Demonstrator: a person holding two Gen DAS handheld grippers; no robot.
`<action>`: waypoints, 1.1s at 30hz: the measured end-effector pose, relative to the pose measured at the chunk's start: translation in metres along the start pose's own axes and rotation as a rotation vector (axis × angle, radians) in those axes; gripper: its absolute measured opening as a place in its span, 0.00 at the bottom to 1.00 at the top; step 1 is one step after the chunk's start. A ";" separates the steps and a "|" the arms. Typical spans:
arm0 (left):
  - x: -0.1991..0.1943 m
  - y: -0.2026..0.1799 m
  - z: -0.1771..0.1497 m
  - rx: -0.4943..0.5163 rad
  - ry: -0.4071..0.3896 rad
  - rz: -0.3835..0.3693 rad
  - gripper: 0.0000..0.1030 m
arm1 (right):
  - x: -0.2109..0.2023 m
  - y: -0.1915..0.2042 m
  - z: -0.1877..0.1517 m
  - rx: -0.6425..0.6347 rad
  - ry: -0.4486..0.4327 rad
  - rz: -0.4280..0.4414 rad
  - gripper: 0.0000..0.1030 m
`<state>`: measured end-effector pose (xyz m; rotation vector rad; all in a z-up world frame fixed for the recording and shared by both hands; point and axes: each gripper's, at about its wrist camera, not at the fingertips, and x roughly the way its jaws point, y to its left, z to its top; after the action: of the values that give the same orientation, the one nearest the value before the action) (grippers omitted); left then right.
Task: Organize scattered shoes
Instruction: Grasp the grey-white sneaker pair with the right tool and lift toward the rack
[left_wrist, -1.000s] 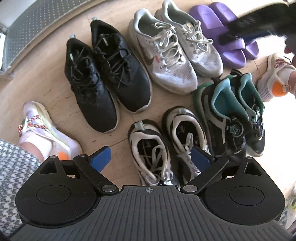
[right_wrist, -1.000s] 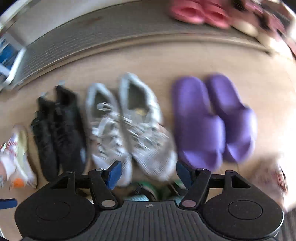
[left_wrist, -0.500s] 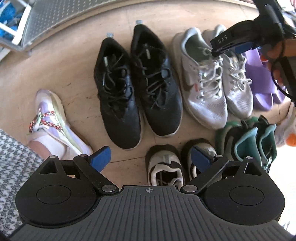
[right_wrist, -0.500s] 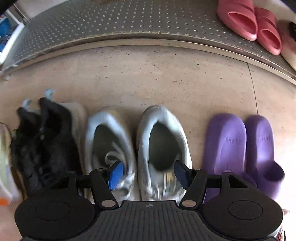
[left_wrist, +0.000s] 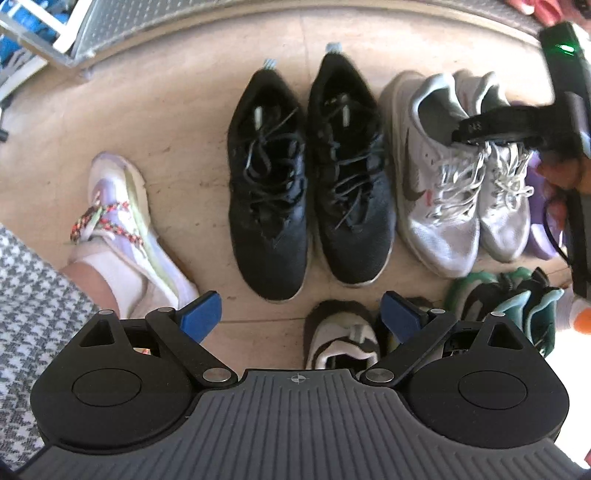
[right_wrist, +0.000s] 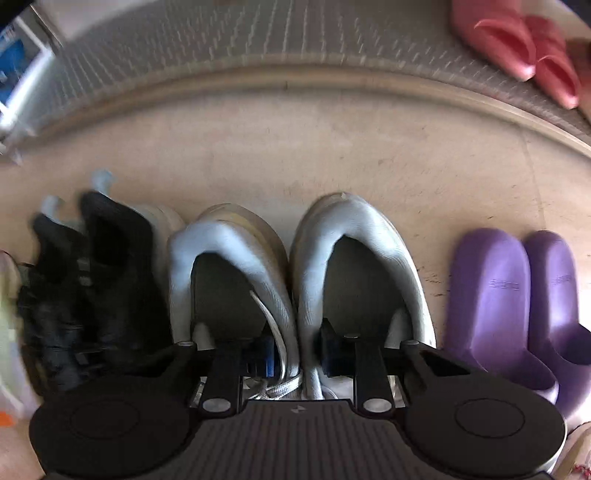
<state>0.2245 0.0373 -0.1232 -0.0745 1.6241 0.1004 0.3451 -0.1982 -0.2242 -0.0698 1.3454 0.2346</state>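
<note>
Grey sneakers (right_wrist: 295, 280) — 2 parallel, heels away; right gripper (right_wrist: 295, 354) pinching inner collars; left gripper (left_wrist: 301, 314) wide.

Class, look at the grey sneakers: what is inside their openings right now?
One finger of the right gripper reaches into each grey sneaker, pinching the two inner collars together. A loose lace shows too. The insoles deeper in are dark and covered.

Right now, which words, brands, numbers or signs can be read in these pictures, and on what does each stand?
Right gripper arm: white letters, too blurred to read.
Purple slides footbeds: embossed words, too small to read.
Grey sneakers: dark swoosh sign, no words.
Blue box: print too blurred.
</note>
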 end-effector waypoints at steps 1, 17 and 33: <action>-0.005 -0.003 0.000 0.013 -0.022 0.002 0.93 | -0.023 -0.004 -0.005 0.023 -0.042 0.023 0.20; -0.140 -0.090 0.041 0.519 -0.534 0.012 0.93 | -0.266 -0.077 0.033 0.161 -0.521 -0.014 0.18; -0.139 -0.076 0.105 0.360 -0.418 -0.144 0.90 | -0.218 -0.113 0.273 0.082 -0.717 -0.303 0.42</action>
<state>0.3444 -0.0290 0.0082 0.1020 1.1935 -0.2718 0.5849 -0.2858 0.0390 -0.1077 0.6162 -0.0567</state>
